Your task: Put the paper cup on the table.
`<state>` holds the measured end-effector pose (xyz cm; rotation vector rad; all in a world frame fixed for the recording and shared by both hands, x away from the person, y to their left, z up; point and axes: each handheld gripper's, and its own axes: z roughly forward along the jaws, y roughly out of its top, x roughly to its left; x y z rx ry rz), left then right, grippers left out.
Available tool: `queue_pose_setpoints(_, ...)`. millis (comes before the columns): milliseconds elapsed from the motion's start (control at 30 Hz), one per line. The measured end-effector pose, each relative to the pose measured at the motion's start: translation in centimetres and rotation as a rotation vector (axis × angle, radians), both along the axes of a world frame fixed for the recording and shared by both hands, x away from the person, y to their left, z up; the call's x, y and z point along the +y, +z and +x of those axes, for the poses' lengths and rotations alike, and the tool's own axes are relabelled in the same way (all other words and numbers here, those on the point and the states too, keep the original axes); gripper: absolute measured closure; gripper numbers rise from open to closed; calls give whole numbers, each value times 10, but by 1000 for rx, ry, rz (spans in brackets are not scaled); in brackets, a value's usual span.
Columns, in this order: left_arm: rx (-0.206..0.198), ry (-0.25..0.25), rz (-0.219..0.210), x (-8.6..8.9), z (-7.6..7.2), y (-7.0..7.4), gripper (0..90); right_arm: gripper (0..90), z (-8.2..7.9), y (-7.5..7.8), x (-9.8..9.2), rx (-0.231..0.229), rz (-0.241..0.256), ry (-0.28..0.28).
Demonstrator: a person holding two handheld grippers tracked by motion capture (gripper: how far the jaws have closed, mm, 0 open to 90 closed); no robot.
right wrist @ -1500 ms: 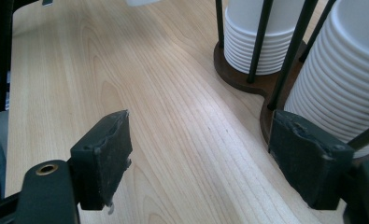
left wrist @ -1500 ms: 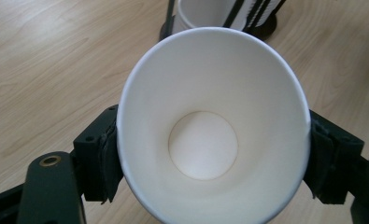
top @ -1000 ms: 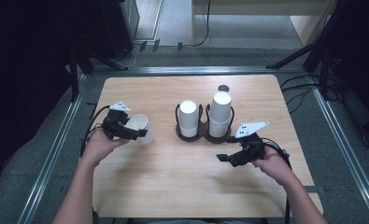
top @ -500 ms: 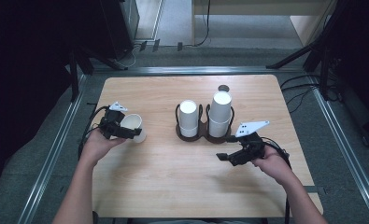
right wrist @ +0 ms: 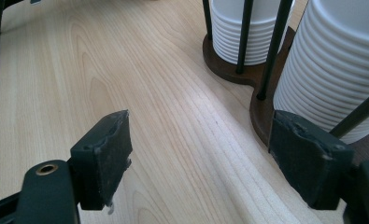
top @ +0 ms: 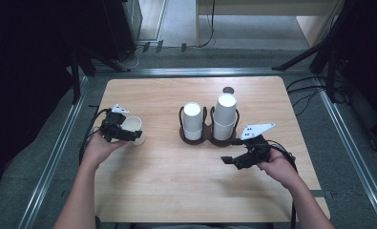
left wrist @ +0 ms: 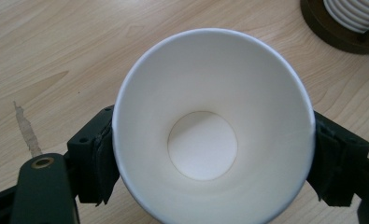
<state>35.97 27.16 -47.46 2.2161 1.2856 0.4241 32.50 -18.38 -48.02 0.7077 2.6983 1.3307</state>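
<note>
Your left gripper (top: 129, 135) has drifted slightly back from the rack (top: 209, 136) — clamped on the paper cup (top: 134, 129) above the table's left side; your right gripper (top: 230, 161) stays gaping, empty.

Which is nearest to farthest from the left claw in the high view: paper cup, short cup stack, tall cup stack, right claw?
1. paper cup, gripped in the left claw, table's left.
2. short cup stack, holder's left slot.
3. tall cup stack, holder's right slot.
4. right claw, front right.
</note>
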Motion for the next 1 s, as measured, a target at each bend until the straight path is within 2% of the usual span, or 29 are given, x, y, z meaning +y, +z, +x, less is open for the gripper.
queue_pose_setpoints(633,19,-8,8,-3,1,-5,158,220,-1,1,1,-3,4,6)
queue_pose_setpoints(733,27,-1,16,-3,2,-6,128,220,-2,1,2,-3,4,10)
queue_pose_setpoints(800,31,0,-1,-3,2,-6,126,220,-2,1,2,-3,4,10)
queue_pose_setpoints(1000,21,9,-33,-2,2,-3,29,220,-2,1,2,-3,3,11)
